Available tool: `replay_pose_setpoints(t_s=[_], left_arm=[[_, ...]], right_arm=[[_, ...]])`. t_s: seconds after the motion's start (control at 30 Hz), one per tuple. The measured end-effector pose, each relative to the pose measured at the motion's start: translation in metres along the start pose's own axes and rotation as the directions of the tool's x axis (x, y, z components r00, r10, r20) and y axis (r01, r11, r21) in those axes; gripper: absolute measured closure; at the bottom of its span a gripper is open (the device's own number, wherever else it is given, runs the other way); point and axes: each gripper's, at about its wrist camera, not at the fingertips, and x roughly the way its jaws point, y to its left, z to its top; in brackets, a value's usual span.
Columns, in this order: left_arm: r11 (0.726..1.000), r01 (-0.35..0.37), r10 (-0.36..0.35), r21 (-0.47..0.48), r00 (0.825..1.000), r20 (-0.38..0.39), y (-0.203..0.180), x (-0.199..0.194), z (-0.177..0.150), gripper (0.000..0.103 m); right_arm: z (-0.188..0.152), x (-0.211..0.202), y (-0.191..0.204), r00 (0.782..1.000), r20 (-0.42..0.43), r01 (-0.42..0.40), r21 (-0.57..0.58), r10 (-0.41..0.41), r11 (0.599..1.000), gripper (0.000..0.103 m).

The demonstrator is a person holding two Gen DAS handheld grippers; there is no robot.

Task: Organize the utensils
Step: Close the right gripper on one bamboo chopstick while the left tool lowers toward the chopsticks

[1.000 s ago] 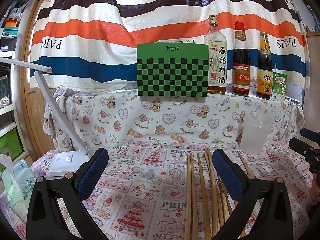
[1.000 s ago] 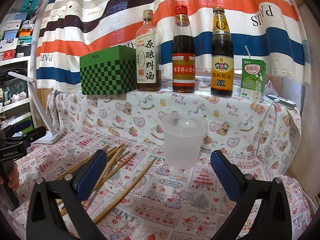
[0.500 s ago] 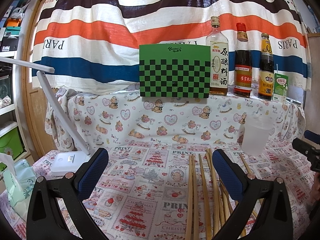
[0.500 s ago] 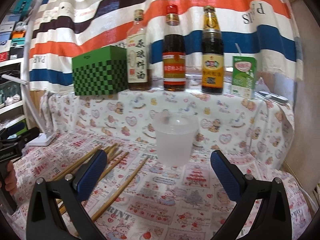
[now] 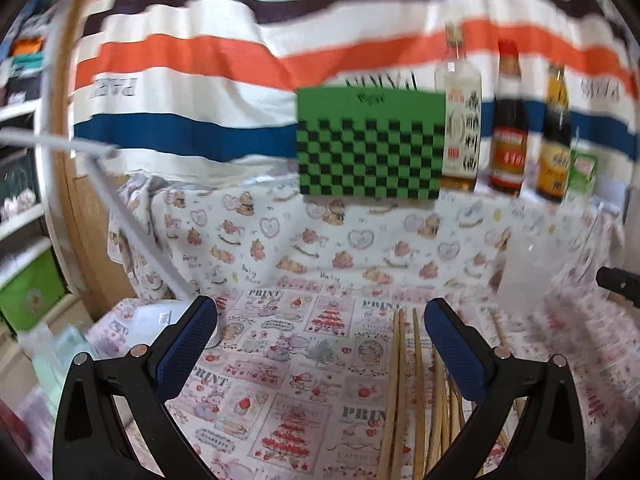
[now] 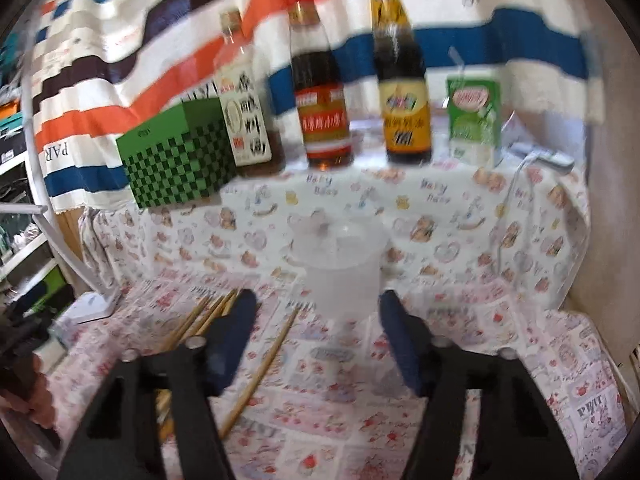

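Several wooden chopsticks lie in a loose bundle on the patterned tablecloth, just inside my left gripper's right finger. My left gripper is open and empty above the cloth. A translucent plastic cup stands upright straight ahead of my right gripper, which is open and empty, its jaws narrower than before. The chopsticks lie to the cup's left, one apart from the rest. The cup shows at the right in the left wrist view. Both views are blurred.
A green checkered box, three sauce bottles and a green drink carton stand on a raised ledge at the back. A white desk lamp stands at the left. The other gripper shows at the right edge.
My right gripper has moved toward the cup and tilted, and its jaws have narrowed. My left gripper has shifted a little, and the scene has slid right in its view.
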Motion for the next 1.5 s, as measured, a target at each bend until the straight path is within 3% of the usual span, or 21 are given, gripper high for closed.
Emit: replay_pose_setpoints(t_s=[0.03,0.07,0.17,0.27,0.33,0.4,0.5,0.57,0.67,0.87,0.97,1.07,1.2,1.3,1.4,1.5], left_arm=[[1.0,-0.001,0.001,0.01,0.999,-0.04,-0.005,0.008,0.006,0.007],[1.0,0.02,-0.019,0.01,0.996,-0.089,-0.011,0.018,0.014,0.023],[0.996,0.086,-0.087,-0.016,0.97,-0.229,-0.027,0.053,0.03,0.035],[0.996,0.074,-0.061,0.039,0.962,-0.265,-0.049,0.083,0.035,0.045],[0.995,0.067,-0.04,0.075,0.948,-0.317,-0.061,0.105,0.033,0.05],[0.994,0.074,-0.039,0.083,0.934,-0.356,-0.068,0.125,0.028,0.05],[0.996,0.061,-0.035,0.067,0.941,-0.337,-0.072,0.142,0.016,0.054],[0.994,0.086,-0.059,0.062,0.936,-0.348,-0.071,0.149,0.011,0.057],[0.996,0.086,-0.07,0.036,0.943,-0.324,-0.064,0.148,0.01,0.057],[0.995,0.099,-0.096,-0.011,0.925,-0.367,-0.057,0.156,0.001,0.057],[0.991,0.13,-0.121,-0.008,0.898,-0.424,-0.061,0.163,-0.007,0.066],[0.996,0.072,-0.041,0.057,0.904,-0.425,-0.062,0.164,-0.009,0.068],[0.991,0.136,-0.122,-0.004,0.879,-0.46,-0.058,0.173,-0.011,0.074],[0.987,0.162,-0.14,0.004,0.863,-0.485,-0.063,0.181,-0.015,0.075],[0.983,0.185,-0.158,0.006,0.858,-0.489,-0.068,0.183,-0.016,0.078],[0.991,0.13,-0.094,0.037,0.863,-0.497,-0.066,0.185,-0.017,0.083]], right_arm=[[0.006,0.004,0.002,0.999,-0.03,-0.025,0.01,0.025,1.0,0.056],[0.01,0.007,0.004,0.997,-0.05,-0.049,0.019,0.05,0.999,0.057],[0.025,0.026,0.018,0.992,-0.119,-0.042,0.019,0.044,0.999,0.065],[0.032,0.052,0.026,0.976,-0.203,-0.061,0.075,0.075,0.995,0.072],[0.035,0.074,0.027,0.958,-0.275,-0.057,0.115,0.087,0.992,0.083],[0.037,0.092,0.029,0.943,-0.326,-0.032,0.103,0.064,0.994,0.088],[0.032,0.118,0.031,0.926,-0.377,0.016,0.073,0.013,0.997,0.089],[0.026,0.129,0.03,0.915,-0.404,0.006,0.053,0.016,0.999,0.089],[0.017,0.145,0.034,0.895,-0.445,0.012,0.016,-0.004,1.0,0.09],[-0.001,0.171,0.039,0.865,-0.499,0.045,-0.019,-0.049,0.999,0.09],[-0.004,0.172,0.045,0.876,-0.473,0.07,-0.07,-0.095,0.995,0.096],[-0.005,0.172,0.048,0.886,-0.453,0.065,-0.097,-0.102,0.993,0.096],[-0.005,0.174,0.046,0.887,-0.458,0.041,-0.062,-0.064,0.997,0.097],[-0.001,0.17,0.037,0.881,-0.474,-0.005,-0.005,0.002,1.0,0.098],[0.012,0.157,0.032,0.897,-0.443,-0.01,-0.016,0.001,1.0,0.098],[0.02,0.141,0.036,0.911,-0.411,-0.033,-0.022,0.021,0.999,0.098]])
